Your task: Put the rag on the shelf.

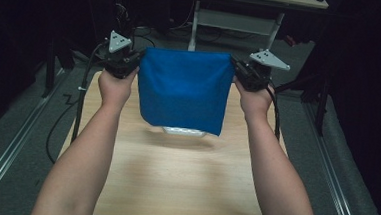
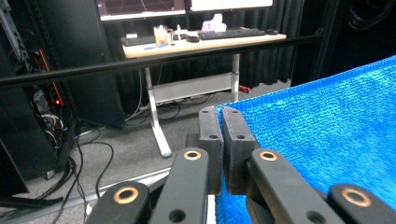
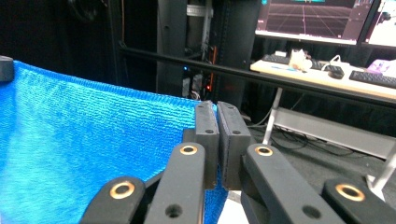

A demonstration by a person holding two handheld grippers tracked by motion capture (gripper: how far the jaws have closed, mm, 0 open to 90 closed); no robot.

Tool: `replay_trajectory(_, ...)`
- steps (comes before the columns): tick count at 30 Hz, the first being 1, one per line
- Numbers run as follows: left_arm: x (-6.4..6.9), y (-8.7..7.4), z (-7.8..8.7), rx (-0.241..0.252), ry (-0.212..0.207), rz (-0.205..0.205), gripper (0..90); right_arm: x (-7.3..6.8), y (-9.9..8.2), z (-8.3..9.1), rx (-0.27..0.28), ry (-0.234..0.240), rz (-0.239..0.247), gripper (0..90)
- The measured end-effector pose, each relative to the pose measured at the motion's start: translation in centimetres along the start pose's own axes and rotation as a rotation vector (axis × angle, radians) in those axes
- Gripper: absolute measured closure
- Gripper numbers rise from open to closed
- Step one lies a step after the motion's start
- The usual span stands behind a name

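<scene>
I've got the blue cloth [image 1: 184,89] stretched btwn both claws, held up off the wooden tabletop [image 1: 174,181] at its far end, hanging down as a flat sheet w/ its top edge about level. Left claw [image 1: 137,63] is pinched tight on the cloth's upper left corner, right claw [image 1: 234,69] the same on the upper right corner; each gripper view shows the two black jaws pressed together w/ blue fabric caught btwn them. A pale object [image 1: 184,131] sits on the tabletop under the cloth's lower edge, mostly hidden, can't tell what it is.
</scene>
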State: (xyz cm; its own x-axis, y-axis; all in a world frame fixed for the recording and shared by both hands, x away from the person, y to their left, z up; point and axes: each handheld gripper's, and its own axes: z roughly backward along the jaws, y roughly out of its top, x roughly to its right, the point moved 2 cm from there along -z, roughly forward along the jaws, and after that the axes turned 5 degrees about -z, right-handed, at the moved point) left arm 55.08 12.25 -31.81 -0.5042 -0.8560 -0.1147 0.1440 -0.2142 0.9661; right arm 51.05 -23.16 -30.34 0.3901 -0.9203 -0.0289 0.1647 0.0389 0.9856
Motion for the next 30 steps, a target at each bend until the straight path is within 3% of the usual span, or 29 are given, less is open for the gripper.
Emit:
replay_trajectory(3, -0.3, -0.7, -1.6, -0.039, 0.004, 0.005, 87.8, 0.6, -0.2, -1.6, -0.034, -0.018, 0.022, 88.8)
replay_trajectory(5, -0.5, -1.8, -2.8, -0.076, -0.003, 0.028, 87.8, 1.0, -0.5, -2.5, -0.05, -0.019, 0.022, 88.8)
replay_trajectory(7, -0.5, -2.9, -3.7, -0.112, -0.001, 0.026, 87.7, 1.1, -1.0, -3.2, -0.072, -0.024, 0.011, 88.8)
replay_trajectory(9, -0.3, -4.7, -4.7, -0.178, -0.018, 0.026, 87.7, 1.2, -1.7, -3.8, -0.094, -0.018, 0.006, 88.8)
replay_trajectory(12, 0.2, -7.3, -5.4, -0.238, -0.057, 0.042, 87.7, 1.3, -3.4, -4.6, -0.136, -0.019, 0.013, 88.8)
replay_trajectory(18, 1.3, -10.6, -5.4, -0.271, -0.109, 0.066, 87.7, 1.8, -7.2, -5.2, -0.223, -0.034, 0.0, 88.8)
replay_trajectory(20, 1.6, -11.6, -5.4, -0.305, -0.13, 0.069, 87.7, 2.0, -8.6, -5.3, -0.249, -0.032, -0.013, 88.8)
replay_trajectory(24, 2.2, -13.4, -5.1, -0.323, -0.148, 0.078, 87.6, 1.8, -11.0, -5.3, -0.284, -0.015, -0.036, 88.8)
replay_trajectory(30, 2.9, -15.4, -4.6, -0.303, -0.183, 0.136, 87.5, 1.3, -13.6, -5.0, -0.318, 0.006, -0.049, 88.8)
